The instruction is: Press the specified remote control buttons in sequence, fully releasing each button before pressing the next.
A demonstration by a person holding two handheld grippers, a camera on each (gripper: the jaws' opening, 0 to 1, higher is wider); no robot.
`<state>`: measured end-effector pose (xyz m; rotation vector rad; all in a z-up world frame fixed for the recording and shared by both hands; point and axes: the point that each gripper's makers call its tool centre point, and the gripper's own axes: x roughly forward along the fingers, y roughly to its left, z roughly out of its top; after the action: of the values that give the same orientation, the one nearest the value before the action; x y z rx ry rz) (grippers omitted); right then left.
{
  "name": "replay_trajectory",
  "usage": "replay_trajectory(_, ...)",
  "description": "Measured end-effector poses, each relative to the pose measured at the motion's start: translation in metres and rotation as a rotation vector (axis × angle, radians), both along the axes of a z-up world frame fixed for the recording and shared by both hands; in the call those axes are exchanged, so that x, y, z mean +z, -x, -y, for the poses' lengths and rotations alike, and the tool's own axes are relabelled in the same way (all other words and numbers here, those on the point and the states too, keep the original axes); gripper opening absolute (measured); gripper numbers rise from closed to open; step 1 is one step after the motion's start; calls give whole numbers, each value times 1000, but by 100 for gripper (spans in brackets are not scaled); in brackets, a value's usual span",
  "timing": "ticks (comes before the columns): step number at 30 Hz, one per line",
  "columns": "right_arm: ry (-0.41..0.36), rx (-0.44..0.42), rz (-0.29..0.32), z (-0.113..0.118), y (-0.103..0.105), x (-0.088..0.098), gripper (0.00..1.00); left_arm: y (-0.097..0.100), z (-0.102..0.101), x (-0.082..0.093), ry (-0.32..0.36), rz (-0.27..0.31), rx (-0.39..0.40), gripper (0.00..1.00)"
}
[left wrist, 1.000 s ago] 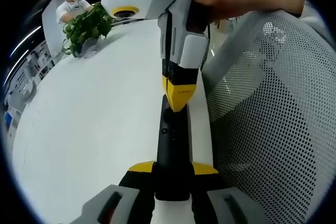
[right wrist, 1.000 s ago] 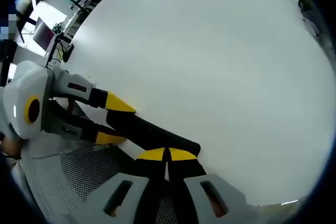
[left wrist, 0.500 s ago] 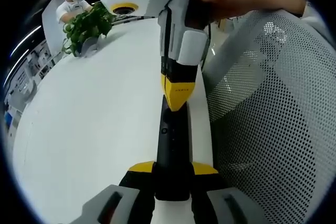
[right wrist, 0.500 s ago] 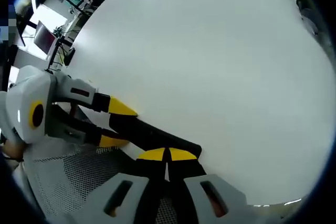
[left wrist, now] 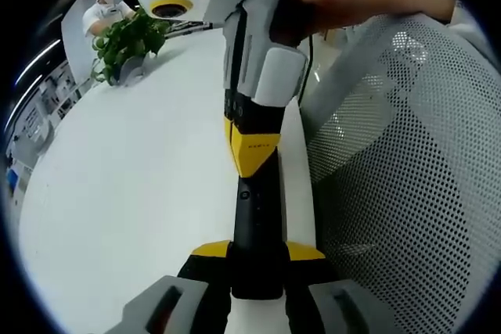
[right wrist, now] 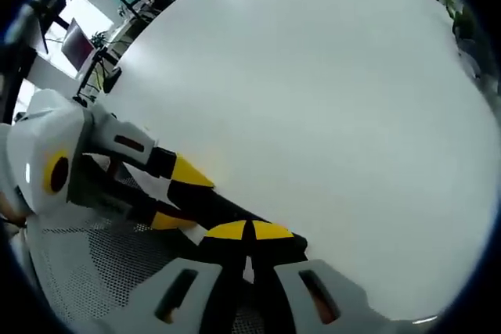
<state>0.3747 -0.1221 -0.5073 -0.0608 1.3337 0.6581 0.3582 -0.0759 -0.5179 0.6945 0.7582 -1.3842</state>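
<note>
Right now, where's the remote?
In the left gripper view the black remote is clamped in the left claw at bottom centre, over the white table's edge beside the mesh chair, with the right claw tip on it.

I count one black remote control (left wrist: pixel 256 228), two grippers, left gripper (left wrist: pixel 258 253) and right gripper (left wrist: pixel 252 145), one potted plant (left wrist: pixel 125 41), one mesh chair (left wrist: pixel 407 162).

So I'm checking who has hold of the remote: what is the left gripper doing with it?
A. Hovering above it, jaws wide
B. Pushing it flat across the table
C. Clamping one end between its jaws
C: in the left gripper view, the left gripper is shut on the near end of the black remote, one yellow-tipped jaw on each side.
</note>
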Motion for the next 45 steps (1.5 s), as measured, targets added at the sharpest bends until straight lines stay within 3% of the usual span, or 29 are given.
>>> replay_trajectory(11, 49, 46, 21, 3, 2, -3, 0, 0, 0, 0, -5, -2, 0, 24)
replay_trajectory(30, 56, 5, 22, 11, -2, -4, 0, 0, 0, 0, -2, 0, -4, 24)
replay_trajectory(34, 65, 28, 45, 9, -1, -4, 0, 0, 0, 0, -3, 0, -5, 24)
replay_trajectory(39, 107, 118, 123, 7, -2, -5, 0, 0, 1, 0, 2, 0, 5, 24)
replay_trajectory(45, 141, 168, 144, 7, -3, -6, 0, -1, 2, 0, 7, 0, 4, 24)
